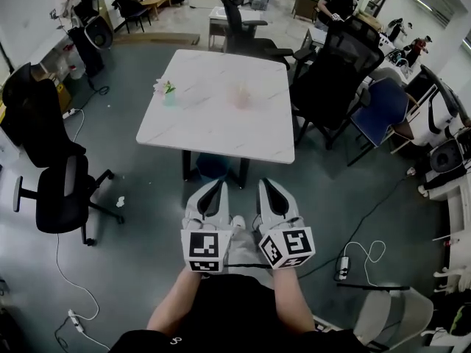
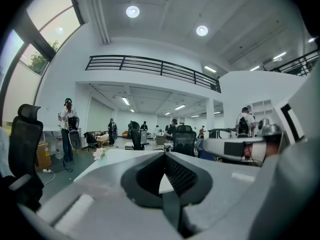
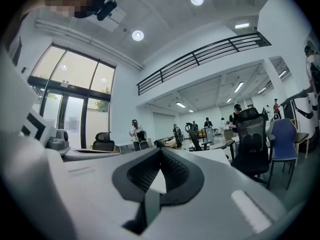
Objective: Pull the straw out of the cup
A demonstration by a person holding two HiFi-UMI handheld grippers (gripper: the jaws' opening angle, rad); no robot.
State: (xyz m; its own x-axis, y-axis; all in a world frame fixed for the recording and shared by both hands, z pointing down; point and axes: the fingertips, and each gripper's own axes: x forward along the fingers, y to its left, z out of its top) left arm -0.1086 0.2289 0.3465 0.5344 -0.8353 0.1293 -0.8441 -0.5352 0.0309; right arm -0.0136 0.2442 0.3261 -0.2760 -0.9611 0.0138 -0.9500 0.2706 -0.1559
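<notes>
Two empty grippers, left gripper (image 1: 218, 188) and right gripper (image 1: 268, 188), hung clenched at 6 o'clock. The cup (image 1: 241, 95) stood on the table (image 1: 213, 127) toward 12 o'clock, well apart. Its straw was too blurred to see, so the whole pull looked not yet begun.

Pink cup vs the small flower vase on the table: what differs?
Place: the flower vase stands by the table's left edge; the cup nearer the middle. Colour: the vase is greenish with a pink bloom; the cup is pale pink, faint against the tabletop. Any straw in the cup is too blurred to make out. Shared: both sit on the table's far half, away from the left gripper and right gripper.
</notes>
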